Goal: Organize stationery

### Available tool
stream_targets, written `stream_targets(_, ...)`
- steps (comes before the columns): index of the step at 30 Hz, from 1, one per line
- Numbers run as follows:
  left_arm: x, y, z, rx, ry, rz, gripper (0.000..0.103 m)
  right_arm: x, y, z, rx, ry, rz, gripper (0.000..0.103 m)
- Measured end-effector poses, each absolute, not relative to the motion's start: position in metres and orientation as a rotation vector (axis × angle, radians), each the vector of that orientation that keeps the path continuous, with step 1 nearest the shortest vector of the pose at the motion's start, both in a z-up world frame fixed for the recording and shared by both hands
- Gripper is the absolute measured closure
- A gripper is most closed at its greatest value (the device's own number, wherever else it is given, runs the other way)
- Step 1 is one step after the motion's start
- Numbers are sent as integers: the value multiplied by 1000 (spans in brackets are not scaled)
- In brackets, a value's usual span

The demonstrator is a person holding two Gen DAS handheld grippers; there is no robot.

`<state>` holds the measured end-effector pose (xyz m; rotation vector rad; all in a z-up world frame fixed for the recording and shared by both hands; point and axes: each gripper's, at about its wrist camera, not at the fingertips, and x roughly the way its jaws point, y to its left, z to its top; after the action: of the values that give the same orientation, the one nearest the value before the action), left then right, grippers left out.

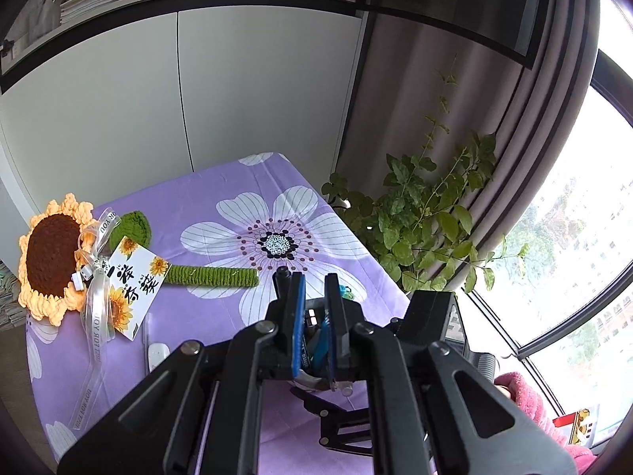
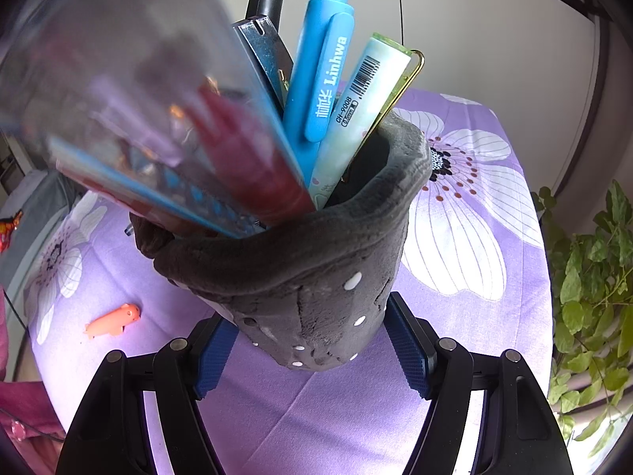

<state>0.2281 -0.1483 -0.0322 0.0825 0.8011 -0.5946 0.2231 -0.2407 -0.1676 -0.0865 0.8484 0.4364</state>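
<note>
In the right wrist view my right gripper is shut on a dark grey plush pen holder with white dots, one blue pad on each side of its base. It holds a blue Linhwa pen, a pale green pen, a clear ruler, a metal-bladed tool and a black pen. In the left wrist view my left gripper hovers over the holder with its jaws a narrow gap apart and nothing clearly between them. The right gripper's black frame shows below it.
A purple flowered tablecloth covers the table. A crocheted sunflower with green stem and gift tag lies at the left, a white eraser-like item near it. A small orange pig figure lies on the cloth. A leafy plant stands right of the table.
</note>
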Motion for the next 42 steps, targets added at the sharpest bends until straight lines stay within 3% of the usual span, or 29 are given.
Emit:
stream_targets(8, 248, -83, -25, -26, 773, -428, 94, 223, -241, -168, -86, 848, 436, 30)
stream_targets(21, 283, -17, -126, -22, 1031, -174, 95, 223, -240, -167, -86, 848, 436, 30)
stream_targets(42, 340, -38, -168, -64, 1182, -158, 92, 222, -241, -167, -86, 849, 436, 30)
